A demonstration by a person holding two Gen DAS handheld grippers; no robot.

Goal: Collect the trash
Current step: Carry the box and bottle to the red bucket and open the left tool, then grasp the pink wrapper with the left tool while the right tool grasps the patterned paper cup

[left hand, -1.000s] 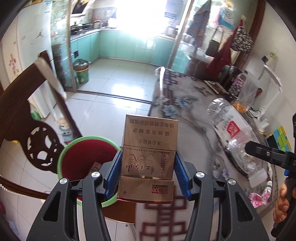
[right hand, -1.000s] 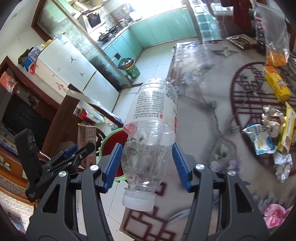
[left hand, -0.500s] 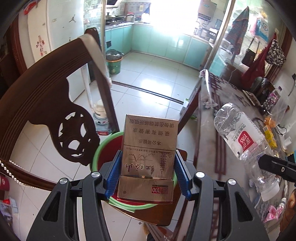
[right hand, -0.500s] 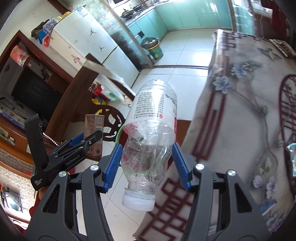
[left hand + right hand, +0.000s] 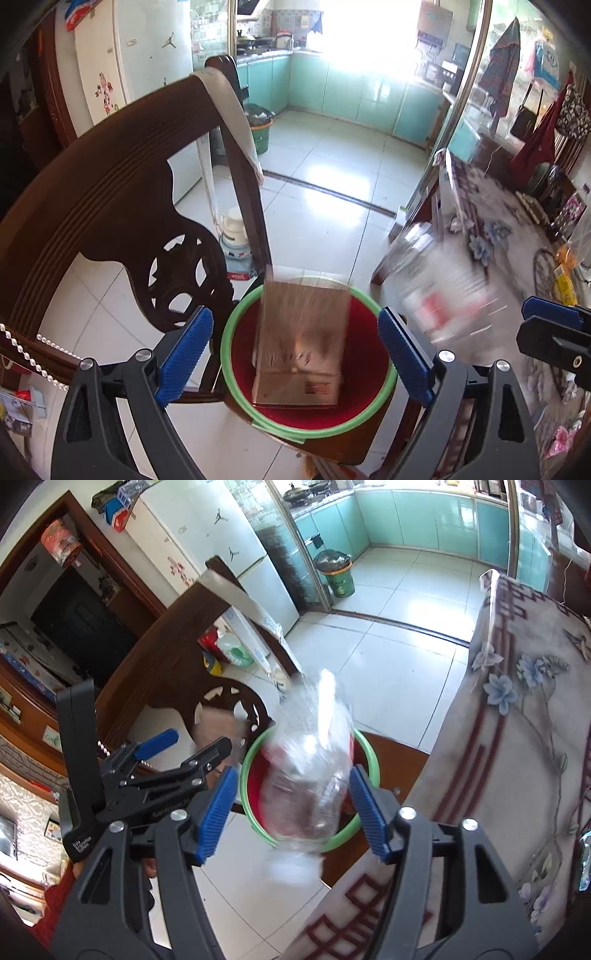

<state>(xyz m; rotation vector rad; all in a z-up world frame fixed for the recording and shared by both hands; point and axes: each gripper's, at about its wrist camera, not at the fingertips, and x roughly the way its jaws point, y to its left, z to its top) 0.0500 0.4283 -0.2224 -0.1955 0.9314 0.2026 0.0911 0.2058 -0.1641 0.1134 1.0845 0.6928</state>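
1. Left tool (image 5: 295, 354): jaws wide apart, clamped on nothing. The gold cigarette box (image 5: 301, 347) is blurred, free of both pads, falling inside the green rim of the red bin (image 5: 384, 384)
2. Right tool (image 5: 291, 808): jaws likewise spread, the clear plastic bottle (image 5: 310, 775) smeared with motion between them, cap end toward the camera, over the same bin (image 5: 371, 760). No contact with the pads that I can make out
3. Bin sits on the seat of the dark carved chair (image 5: 110, 192), just beside the cloth-covered surface (image 5: 517, 720)
4. Doing the step well, as I judge it: hold both tools steady above the rim until each item drops clear. The bottle looks long against the bin mouth and partly over the rim on the surface side; it may tip or bounce out. Check it has settled before moving off
5. Against half a second ago: both tools then gripped their items firmly, box and bottle sharp in view. Now both have let go, and the bin sits more squarely below each tool
6. More wrappers (image 5: 565, 439) remain on the surface, so collecting seems unfinished
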